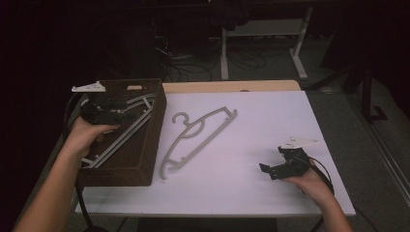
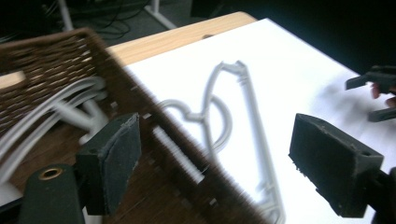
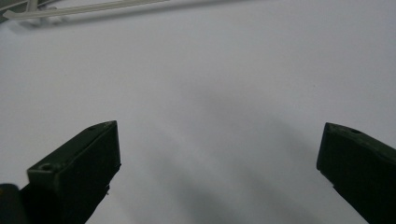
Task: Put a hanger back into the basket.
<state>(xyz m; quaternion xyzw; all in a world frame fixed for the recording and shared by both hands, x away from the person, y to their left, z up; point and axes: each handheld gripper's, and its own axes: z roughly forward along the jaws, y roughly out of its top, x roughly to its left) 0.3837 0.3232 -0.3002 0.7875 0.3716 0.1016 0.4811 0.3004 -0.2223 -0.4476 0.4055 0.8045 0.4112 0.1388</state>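
Left gripper (image 1: 121, 112) up over the brown wicker basket (image 1: 145, 159), jaws spread wide with nothing clamped. From the high view, several pale hangers (image 1: 126, 129) lying inside the basket, one more grey hanger (image 1: 197, 139) flat on the white table (image 1: 270, 145) just beside the basket's wall. Left gripper view: straddling the basket rim (image 2: 154, 140), one pad over the basket interior, the other over the table; blurred, so probably not touching the rim. Right gripper (image 1: 270, 169) resting low near the table's right front, well apart from the hanger. Right gripper view: jaws wide apart over bare white surface, empty, a hanger edge (image 3: 88, 9) far off at top.
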